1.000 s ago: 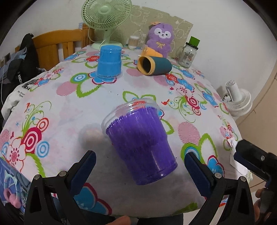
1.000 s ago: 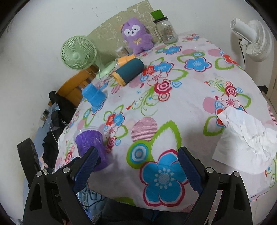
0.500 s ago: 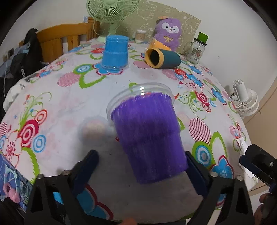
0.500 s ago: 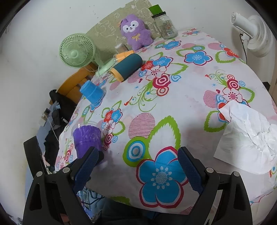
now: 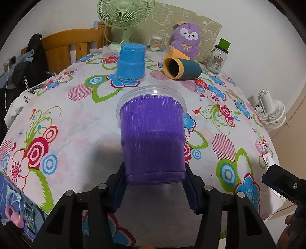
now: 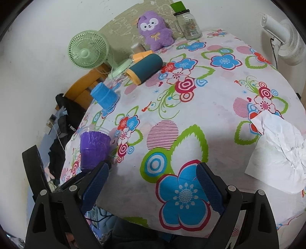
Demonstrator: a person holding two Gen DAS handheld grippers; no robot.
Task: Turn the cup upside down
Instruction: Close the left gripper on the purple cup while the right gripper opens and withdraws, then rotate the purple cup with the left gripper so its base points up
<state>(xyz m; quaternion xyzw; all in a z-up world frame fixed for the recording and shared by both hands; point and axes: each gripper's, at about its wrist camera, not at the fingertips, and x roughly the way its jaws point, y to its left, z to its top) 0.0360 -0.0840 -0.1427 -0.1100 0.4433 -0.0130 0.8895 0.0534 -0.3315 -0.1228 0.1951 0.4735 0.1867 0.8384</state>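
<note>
A purple plastic cup [image 5: 153,138] with a clear rim stands mouth up near the front left of the flowered table [image 5: 80,122]. My left gripper [image 5: 155,183] is shut on the purple cup, its blue pads pressed against both sides of the cup's base. The cup also shows in the right wrist view [image 6: 93,147], at the table's left edge. My right gripper [image 6: 153,183] is open and empty above the front of the table, over a big blue flower print.
A blue cup [image 5: 132,61] stands upside down farther back. A teal and yellow cup [image 5: 181,69] lies on its side. A green fan [image 5: 126,17], a purple plush [image 5: 185,42] and a glass jar [image 5: 218,57] line the back. A crumpled tissue [image 6: 277,153] lies at the right.
My left gripper moved in and its jaws closed on the purple cup, which went from tilted to upright in its view. My right gripper stayed open and shifted only slightly.
</note>
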